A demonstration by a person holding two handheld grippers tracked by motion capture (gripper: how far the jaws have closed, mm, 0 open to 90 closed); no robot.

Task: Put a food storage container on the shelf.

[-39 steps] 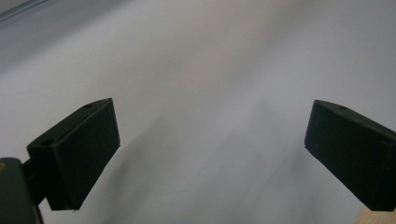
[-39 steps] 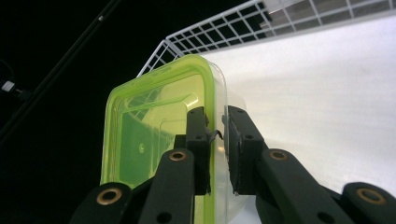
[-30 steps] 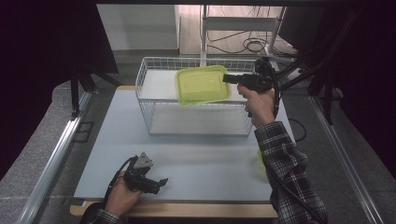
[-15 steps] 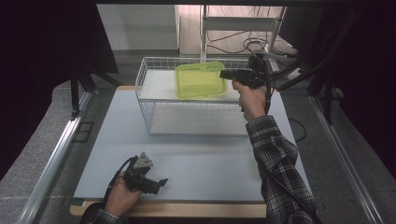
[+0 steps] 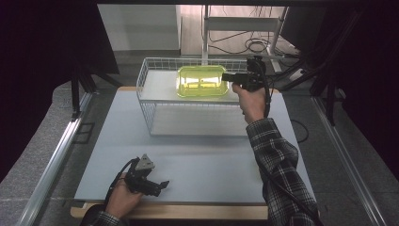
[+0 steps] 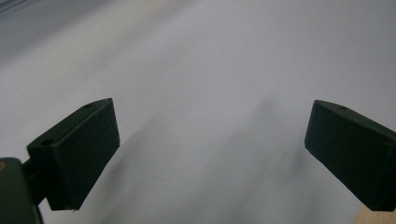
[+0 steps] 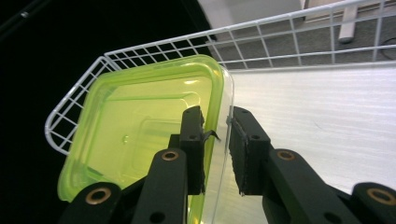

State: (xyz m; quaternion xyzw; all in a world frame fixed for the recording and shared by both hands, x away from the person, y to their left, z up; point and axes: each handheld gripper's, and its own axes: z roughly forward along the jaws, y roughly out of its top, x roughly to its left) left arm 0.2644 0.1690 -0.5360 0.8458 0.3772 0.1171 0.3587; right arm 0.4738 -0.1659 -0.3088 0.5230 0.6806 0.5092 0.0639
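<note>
- Your right gripper [image 7: 217, 140] has one jaw on each side of the rim of the green box [image 7: 140, 126]. The jaws have just been opening a bit, and a small gap shows at the rim.
- The box sits in the wire basket [image 5: 146, 101], at its far side.
- Your left gripper [image 5: 157, 184] rests low on the mat [image 5: 207, 160], near you. Its jaws are spread wide, with nothing between them.

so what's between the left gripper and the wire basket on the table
In the high view, only bare pale mat lies between the left gripper and the wire basket.
</note>
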